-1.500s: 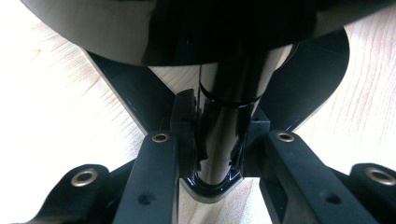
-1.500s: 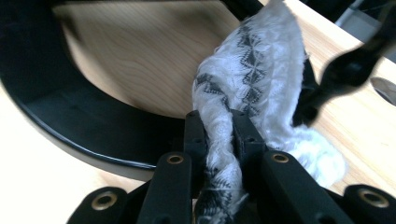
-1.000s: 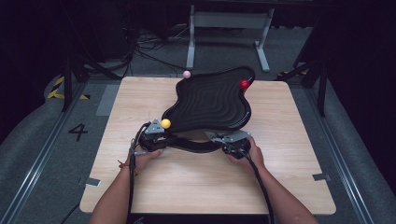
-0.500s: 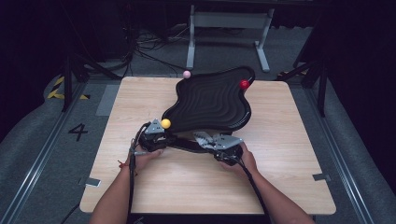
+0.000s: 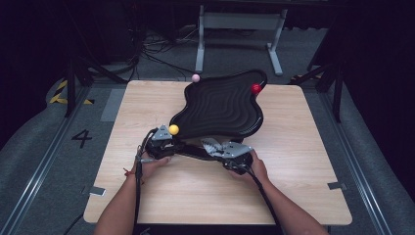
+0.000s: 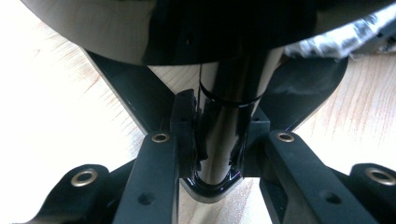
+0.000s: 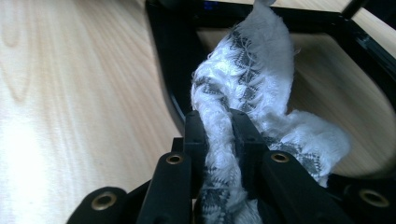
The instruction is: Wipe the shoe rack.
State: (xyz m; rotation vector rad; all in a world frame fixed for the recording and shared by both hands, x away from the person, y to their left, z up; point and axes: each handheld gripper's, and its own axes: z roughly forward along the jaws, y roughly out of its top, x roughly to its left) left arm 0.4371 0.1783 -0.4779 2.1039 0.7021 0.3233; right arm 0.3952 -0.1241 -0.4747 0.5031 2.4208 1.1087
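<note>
A glossy black tray (image 5: pixel 220 105) with rippled concentric ridges is seen on the pale wood-grain table (image 5: pixel 303 161). A white cloth (image 7: pixel 247 107) with grey zigzag patterning is seen against the tray's edge.

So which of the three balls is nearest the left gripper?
The yellow ball, right beside the left gripper; the pink ball and red ball sit at the tray's far end.
</note>
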